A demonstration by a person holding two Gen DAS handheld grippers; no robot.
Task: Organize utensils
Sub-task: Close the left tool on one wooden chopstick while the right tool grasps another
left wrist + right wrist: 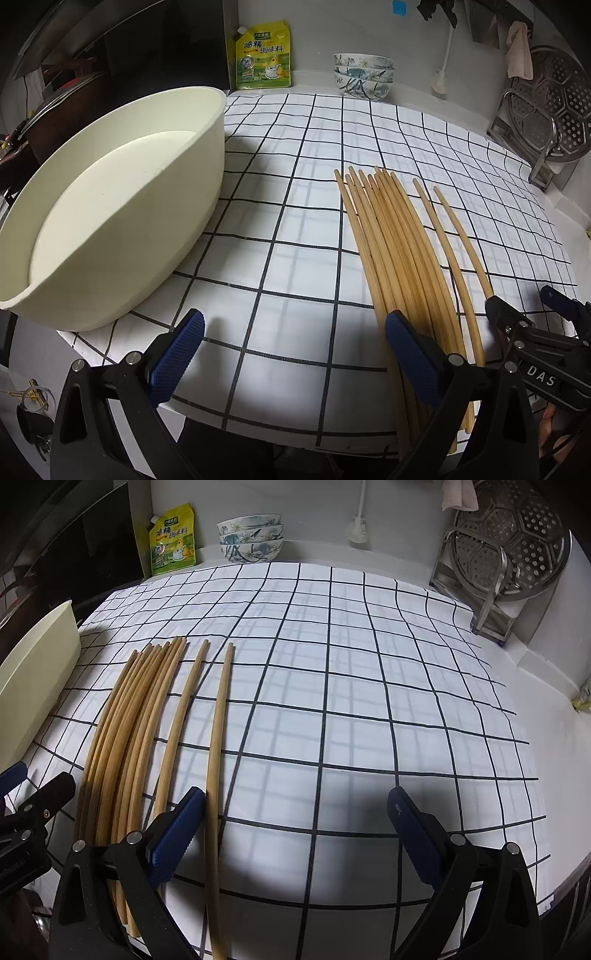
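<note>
- Right wrist view: the right claw (295,834) gapes wide and empty low over the counter (369,701); the outermost chopstick (218,738) lies just inside its left finger (177,834), running straight ahead along the fingers.
- Beyond that finger, the second loose chopstick (181,723) and the chopstick bundle (125,738) lie parallel.
- Left wrist view: the left claw (295,354) also stands spread and empty; the bundle passes under its right finger (413,354), and the cream tub (110,206) sits ahead to its left.
- Judgement: the right claw is nearer the single stick, and closing crosswise would catch it.
</note>
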